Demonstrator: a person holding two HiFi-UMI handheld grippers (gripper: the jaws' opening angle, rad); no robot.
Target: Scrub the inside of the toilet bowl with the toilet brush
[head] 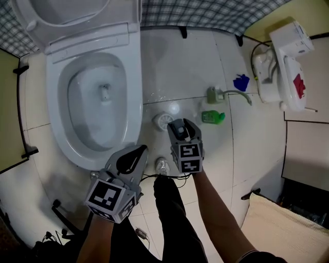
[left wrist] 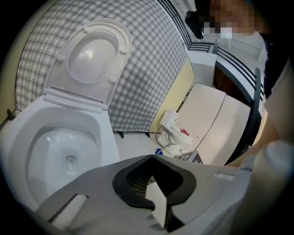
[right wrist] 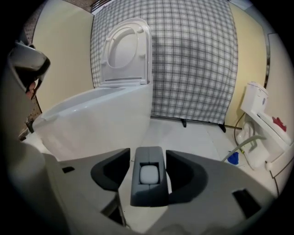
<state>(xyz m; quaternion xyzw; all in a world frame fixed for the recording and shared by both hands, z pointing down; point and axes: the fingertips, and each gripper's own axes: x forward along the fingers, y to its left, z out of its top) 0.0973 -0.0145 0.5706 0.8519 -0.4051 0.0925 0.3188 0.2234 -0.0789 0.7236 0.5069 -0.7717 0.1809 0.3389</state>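
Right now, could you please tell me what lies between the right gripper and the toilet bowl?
In the head view, one small round white object sits on the floor tiles between the right gripper and the toilet bowl.

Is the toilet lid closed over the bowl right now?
No: in the head view the toilet lid stands raised and the toilet bowl is open, its inside in plain sight.

The head view's top edge crops the toilet lid point(head: 77, 10).
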